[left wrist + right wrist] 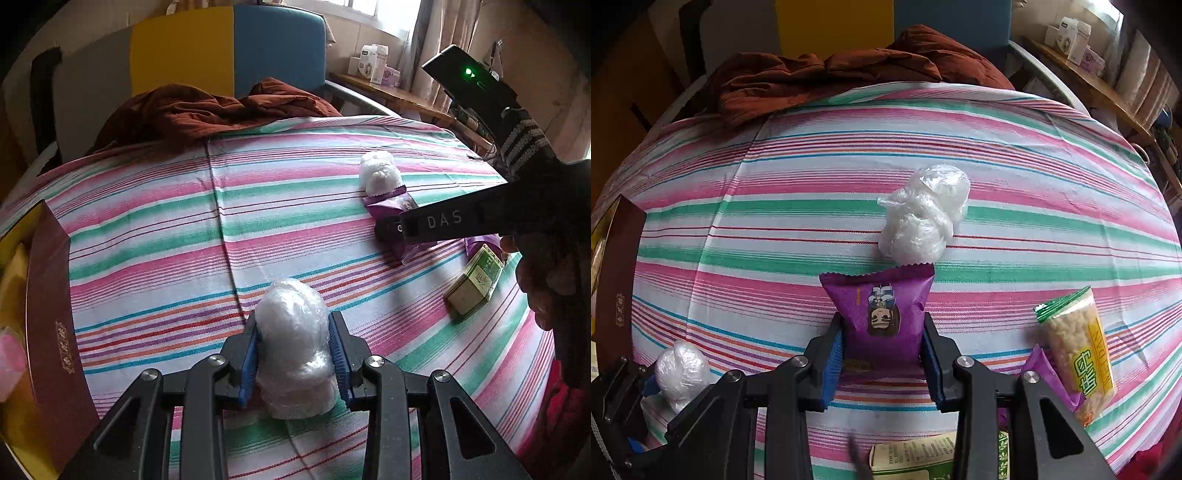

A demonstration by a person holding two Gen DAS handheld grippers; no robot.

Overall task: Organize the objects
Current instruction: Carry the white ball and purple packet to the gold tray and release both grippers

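A: What is the left claw (295, 339) doing?

B: It is clenched on a white plastic bundle (293, 347) — the blue pads press its two sides, and the bundle stands upright on the striped sheet (155, 229), its rounded top reaching past the fingertips.

A: And the right claw (882, 343)?

B: It grips a purple packet (882, 314) by its lower half. The packet's zigzag far edge points away from the claw, and a cartoon figure on it appears upside down.

A: What lies just beyond that packet?

B: A second white bundle (925, 218), touching or nearly touching the packet's far edge.

A: Anything beside the right claw?

B: To its right, a clear snack bar (1078, 354) with a green end lies on the sheet, partly over another purple wrapper (1039, 369). Nearer the camera, under the claw's frame, is a green-and-cream box (912, 458).

A: And to the left?

B: From the right wrist view, the left claw and its bundle sit low at the left. Left of both claws, at the sheet's edge, stands a dark red box (51, 314) — its contents are too blurred to tell.

A: What is far ahead?

B: A rumpled brown cloth (207, 107) at the sheet's far end.
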